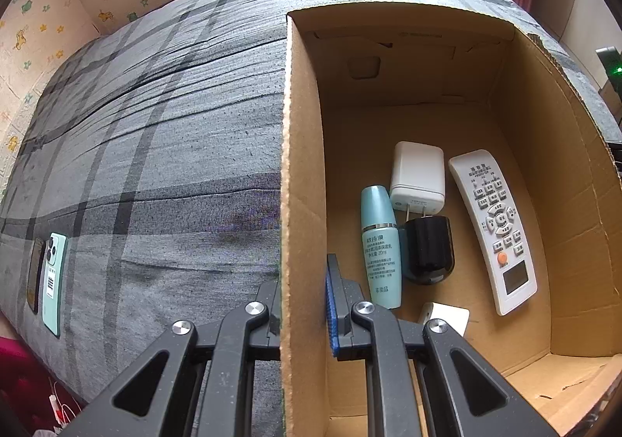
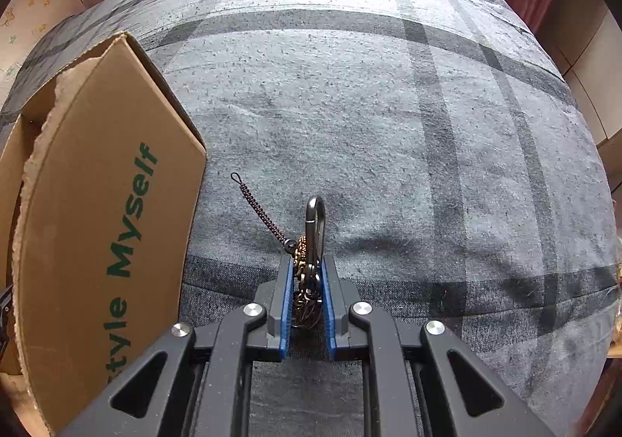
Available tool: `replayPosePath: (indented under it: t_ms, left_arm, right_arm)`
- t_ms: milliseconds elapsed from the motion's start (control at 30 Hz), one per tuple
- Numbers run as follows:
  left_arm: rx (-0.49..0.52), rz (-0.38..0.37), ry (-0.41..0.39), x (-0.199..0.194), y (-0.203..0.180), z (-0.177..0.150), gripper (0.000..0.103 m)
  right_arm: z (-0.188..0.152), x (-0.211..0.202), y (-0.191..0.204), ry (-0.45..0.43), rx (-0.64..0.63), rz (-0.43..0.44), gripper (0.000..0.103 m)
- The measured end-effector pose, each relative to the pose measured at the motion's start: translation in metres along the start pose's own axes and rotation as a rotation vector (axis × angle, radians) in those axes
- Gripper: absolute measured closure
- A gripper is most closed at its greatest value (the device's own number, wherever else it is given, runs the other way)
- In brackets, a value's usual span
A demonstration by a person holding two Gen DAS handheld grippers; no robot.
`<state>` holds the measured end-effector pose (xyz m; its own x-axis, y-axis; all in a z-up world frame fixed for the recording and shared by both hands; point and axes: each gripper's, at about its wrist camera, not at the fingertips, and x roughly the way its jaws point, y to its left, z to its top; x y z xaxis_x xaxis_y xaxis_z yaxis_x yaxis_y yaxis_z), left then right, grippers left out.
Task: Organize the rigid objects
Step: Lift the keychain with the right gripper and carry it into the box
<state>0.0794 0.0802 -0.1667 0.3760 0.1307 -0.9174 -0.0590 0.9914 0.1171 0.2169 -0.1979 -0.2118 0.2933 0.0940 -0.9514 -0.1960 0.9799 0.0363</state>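
Green print "tyle Myself" runs along the cardboard box [image 2: 97, 203] side.

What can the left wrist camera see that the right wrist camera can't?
Only the left wrist view looks inside the cardboard box: a teal bottle, a white charger, a black round object and a white remote. It also shows a green phone on the bed. The left gripper straddles the box wall.

Only the right wrist view shows the right gripper shut on a keychain, plus green lettering on the box's outside.

Both show the grey plaid bedcover and the box.
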Motion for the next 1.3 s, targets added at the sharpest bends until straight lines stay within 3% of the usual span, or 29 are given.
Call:
replayPosePath:
  t_ms: [767, 1300]
  left_arm:
    - [0.008, 0.005, 0.000, -0.001, -0.003, 0.000, 0.088]
    - [0.006, -0.003, 0.002, -0.001, -0.001, 0.000, 0.088]
  right_arm:
    - [-0.015, -0.094, 0.014, -0.115, -0.023, -0.012, 0.090]
    - [-0.004, -0.167, 0.042, -0.220, -0.065, -0.006, 0.090]
